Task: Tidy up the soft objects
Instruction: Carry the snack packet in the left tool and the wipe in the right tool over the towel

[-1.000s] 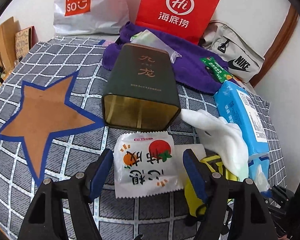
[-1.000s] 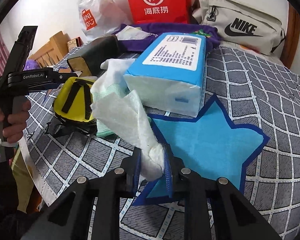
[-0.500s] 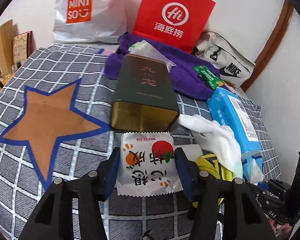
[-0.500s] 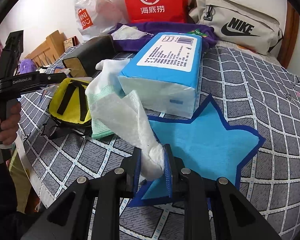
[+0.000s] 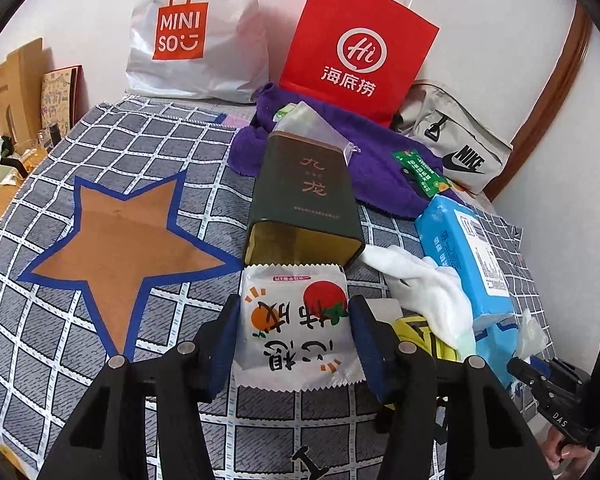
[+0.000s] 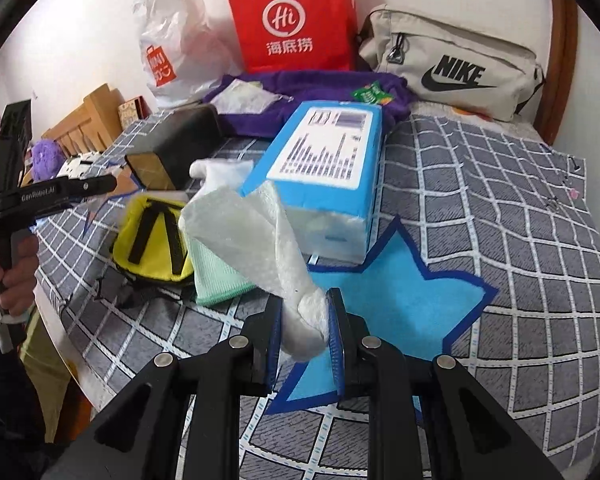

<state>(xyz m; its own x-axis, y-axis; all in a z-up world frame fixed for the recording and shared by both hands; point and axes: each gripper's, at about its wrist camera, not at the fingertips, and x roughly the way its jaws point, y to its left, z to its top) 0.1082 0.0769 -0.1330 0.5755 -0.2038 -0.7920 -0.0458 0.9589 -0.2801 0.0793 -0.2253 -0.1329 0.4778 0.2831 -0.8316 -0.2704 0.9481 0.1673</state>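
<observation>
While left claw [image 5: 296, 328] pinches snack packet [image 5: 296, 320] and right claw [image 6: 304, 328] grips tissue [image 6: 260, 240]: lift tissue slowly from blue pack [image 6: 324, 168], set on blue star [image 6: 400, 300].

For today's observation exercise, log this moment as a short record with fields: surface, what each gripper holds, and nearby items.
surface: grey checked cloth with a brown star and a blue star
left gripper: shut on white snack packet
right gripper: shut on white tissue trailing from the blue tissue pack
nearby: dark tin lying on its side, yellow pouch, purple towel
</observation>
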